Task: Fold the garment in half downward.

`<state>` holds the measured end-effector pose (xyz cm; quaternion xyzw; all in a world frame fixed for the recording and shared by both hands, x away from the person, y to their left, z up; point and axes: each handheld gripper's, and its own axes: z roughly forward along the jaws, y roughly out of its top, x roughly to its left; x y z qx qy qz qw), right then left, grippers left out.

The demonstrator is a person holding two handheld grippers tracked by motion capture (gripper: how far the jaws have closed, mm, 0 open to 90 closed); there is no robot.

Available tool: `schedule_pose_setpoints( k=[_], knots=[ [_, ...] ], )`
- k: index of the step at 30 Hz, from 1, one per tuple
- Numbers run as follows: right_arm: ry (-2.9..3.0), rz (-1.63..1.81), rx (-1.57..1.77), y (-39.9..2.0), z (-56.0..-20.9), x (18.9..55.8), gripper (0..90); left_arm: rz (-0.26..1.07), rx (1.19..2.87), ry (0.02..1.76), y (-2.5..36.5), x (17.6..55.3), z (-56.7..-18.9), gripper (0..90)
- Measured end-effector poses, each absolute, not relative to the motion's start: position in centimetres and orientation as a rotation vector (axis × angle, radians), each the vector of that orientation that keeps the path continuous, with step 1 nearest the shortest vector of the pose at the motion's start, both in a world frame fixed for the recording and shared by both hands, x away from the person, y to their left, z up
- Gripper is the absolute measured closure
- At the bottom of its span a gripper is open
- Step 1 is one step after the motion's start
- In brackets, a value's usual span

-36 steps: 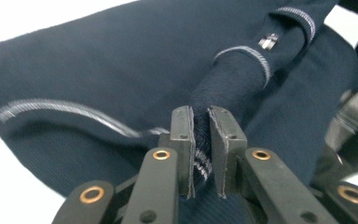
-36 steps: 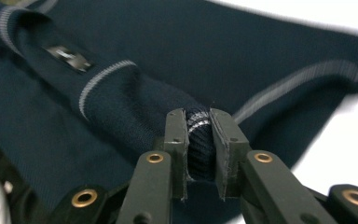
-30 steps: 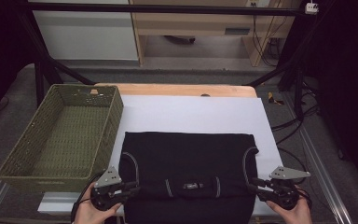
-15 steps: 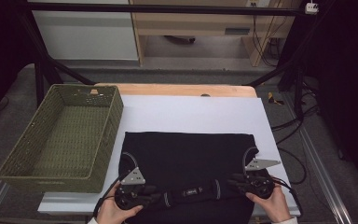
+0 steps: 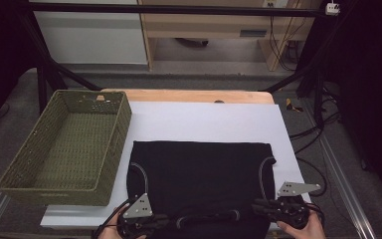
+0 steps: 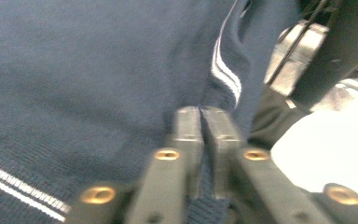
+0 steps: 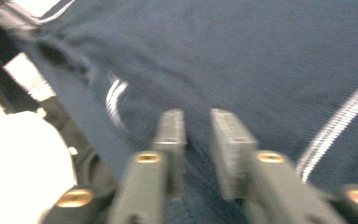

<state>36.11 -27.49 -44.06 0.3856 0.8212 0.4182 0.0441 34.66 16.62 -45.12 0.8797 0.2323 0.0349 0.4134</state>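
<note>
A dark navy garment (image 5: 201, 169) with thin white stripes lies flat on the white sheet (image 5: 204, 119). Both grippers sit at its near edge, pointing inward at each other. In the left gripper view my left gripper (image 6: 201, 116) is shut on a fold of the garment (image 6: 98, 70), its jaws having just closed further. It also shows low in the high view (image 5: 168, 218). My right gripper (image 7: 198, 122) has a thicker fold of navy cloth (image 7: 270, 60) between its jaws. Those jaws have just opened a little, with a wider gap. The high view shows the right gripper (image 5: 256, 207) beside the garment's right hem.
A green woven basket (image 5: 54, 191) stands empty at the left of the sheet, close to the garment's left side. The wooden table edge (image 5: 189, 95) runs along the back. Cables (image 5: 308, 134) and dark frame legs lie off the table's right side.
Both grippers have come inward along the garment's near edge from its outer corners, then the right one has drifted back to the right. The near edge between them has bunched up.
</note>
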Motion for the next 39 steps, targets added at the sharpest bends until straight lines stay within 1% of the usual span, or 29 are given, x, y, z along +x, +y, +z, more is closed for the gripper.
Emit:
schedule_pose_setpoints(
  k=[1, 3, 6, 8, 11, 13, 14, 22, 25, 31, 39],
  knots=[
    [2.467, 1.271, 1.187, -27.6, -44.0, 36.2, 57.1, 0.105, 2.206, 0.598, 16.7, 34.8, -45.0, 61.4],
    [2.414, 1.265, 1.206, -27.6, -43.8, 36.6, 49.1, 0.117, 2.175, 0.637, 17.1, 35.6, -44.8, 56.5],
    [2.365, 1.252, 1.191, -27.3, -43.6, 37.8, 37.5, 0.188, 2.138, 0.688, 17.4, 37.7, -44.3, 45.1],
    [2.331, 1.238, 1.194, -27.1, -43.5, 38.9, 29.2, 0.198, 2.105, 0.727, 17.6, 39.1, -44.1, 37.9],
    [2.298, 1.237, 1.205, -27.1, -43.6, 40.6, 23.3, 0.240, 2.065, 0.754, 17.8, 41.5, -44.2, 28.7],
    [2.286, 1.232, 1.205, -27.1, -43.6, 41.6, 19.0, 0.230, 2.034, 0.802, 18.1, 43.1, -44.4, 25.1],
    [2.278, 1.226, 1.221, -27.1, -43.7, 42.1, 16.9, 0.220, 2.013, 0.828, 18.1, 43.7, -44.4, 21.8],
    [2.227, 1.190, 1.268, -27.7, -44.0, 45.9, 9.7, 0.304, 2.001, 0.901, 17.8, 47.3, -44.8, 4.4],
    [2.218, 1.182, 1.278, -27.9, -44.1, 46.9, 8.6, 0.331, 1.977, 0.921, 17.8, 48.0, -44.9, 2.6],
    [2.193, 1.148, 1.299, -28.1, -44.2, 48.3, 7.2, 0.397, 1.971, 0.980, 18.1, 49.8, -44.6, 1.8],
    [2.137, 1.131, 1.322, -28.2, -43.6, 50.2, 7.2, 0.426, 1.973, 1.005, 17.7, 51.9, -44.3, 1.8]
  ],
)
